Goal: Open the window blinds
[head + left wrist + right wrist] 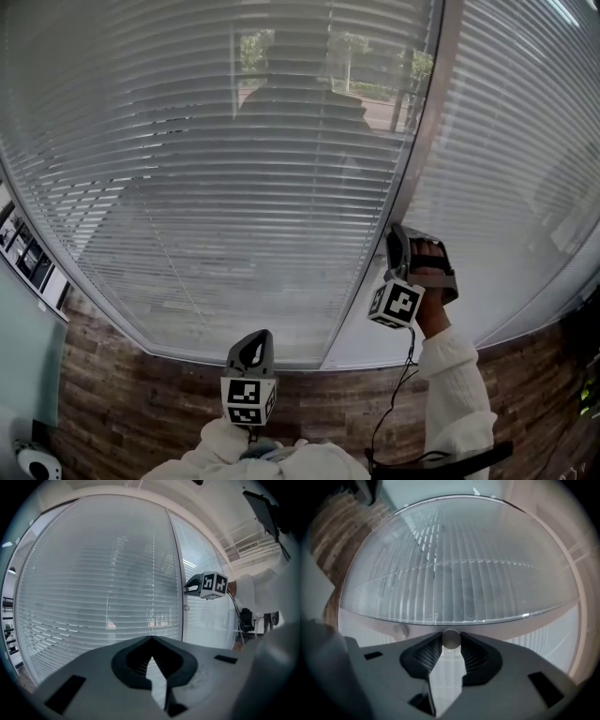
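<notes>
White slats, left pane: left blind [216,187] hangs fully lowered over the big pane, with its slats level and close-set. Faint greenery shows through near the top edge. The same blind fills the left gripper view [93,597].
Under the sill: wood-look wall [122,403], brown planks along the pane's bottom edge.
Low claw: left gripper [251,349] is held low by the bottom edge of the left pane, pointing at the slats. In its own view [151,641] the jaw tips meet with nothing between them. Its marker cube [248,401] sits just beneath.
Divider: pale mullion [427,141] stands between the two panes.
Task's handle: small round grey knob [450,638] sits on the mullion, at the right edge of the left pane. A second knob [400,631] is near it on the same frame and untouched. In the left gripper view this second knob [186,607] sits just below the raised claw.
Raised claw: right gripper [398,246] is up against the mullion. In its own view [450,639] the jaws are clamped on the knob, one ribbed pad on each side. It also shows in the left gripper view [189,587].
Holder: hand [429,272] wraps the grip, with a white sleeve [455,375] below and a black cable [398,394] hanging down.
Right pane: right blind [525,169] is lowered too, its pale slats level.
</notes>
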`<state>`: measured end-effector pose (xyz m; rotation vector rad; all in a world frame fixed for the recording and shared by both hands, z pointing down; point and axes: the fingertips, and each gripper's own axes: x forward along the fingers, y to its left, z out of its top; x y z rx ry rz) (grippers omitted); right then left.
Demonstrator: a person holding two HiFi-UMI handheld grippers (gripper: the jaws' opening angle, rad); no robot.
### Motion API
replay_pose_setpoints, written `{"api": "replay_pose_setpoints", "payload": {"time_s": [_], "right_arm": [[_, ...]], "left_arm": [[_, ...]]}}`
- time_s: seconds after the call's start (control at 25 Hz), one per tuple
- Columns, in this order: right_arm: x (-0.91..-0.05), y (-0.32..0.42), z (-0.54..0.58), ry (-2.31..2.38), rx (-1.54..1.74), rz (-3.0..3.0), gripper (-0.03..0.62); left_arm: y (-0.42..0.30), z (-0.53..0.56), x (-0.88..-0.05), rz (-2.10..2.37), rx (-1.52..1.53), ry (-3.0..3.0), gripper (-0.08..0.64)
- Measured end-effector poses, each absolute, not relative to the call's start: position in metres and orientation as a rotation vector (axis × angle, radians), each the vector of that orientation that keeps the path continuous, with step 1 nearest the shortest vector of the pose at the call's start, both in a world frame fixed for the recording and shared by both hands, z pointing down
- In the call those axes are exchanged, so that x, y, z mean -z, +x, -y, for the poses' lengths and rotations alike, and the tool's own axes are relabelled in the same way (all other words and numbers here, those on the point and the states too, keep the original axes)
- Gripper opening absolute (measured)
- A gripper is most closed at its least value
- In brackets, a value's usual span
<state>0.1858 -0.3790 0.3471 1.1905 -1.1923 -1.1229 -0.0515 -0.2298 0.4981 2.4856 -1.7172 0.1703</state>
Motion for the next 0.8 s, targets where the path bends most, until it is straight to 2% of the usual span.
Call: {"api": "replay_pose_setpoints", "payload": {"time_s": [0.32,0.48,0.64,0.72,0.8], "right_arm": [[-0.350,0.182,0.376,0.981,1.259,1.093,0.130],[-0.348,0.189,0.377,1.241,1.039,1.411,0.132],[-0.342,0.206,0.365,1.707,0.444,1.964,0.155],[-0.339,0.213,0.358,1.928,-0.087,2.337,0.166],[-0.337,0.217,0.356,2.061,-0.810,2.645,0.172]], "left_arm": [[-0.044,0.230,-0.501,1.709,-0.179,2.487,0.002],[-0.044,0.231,-0.503,1.702,-0.185,2.484,0.002],[-0.039,0.233,-0.501,1.681,-0.180,2.504,0.002],[-0.036,0.234,-0.502,1.666,-0.181,2.512,0.002],[-0.031,0.234,-0.502,1.648,-0.177,2.523,0.002]]}}
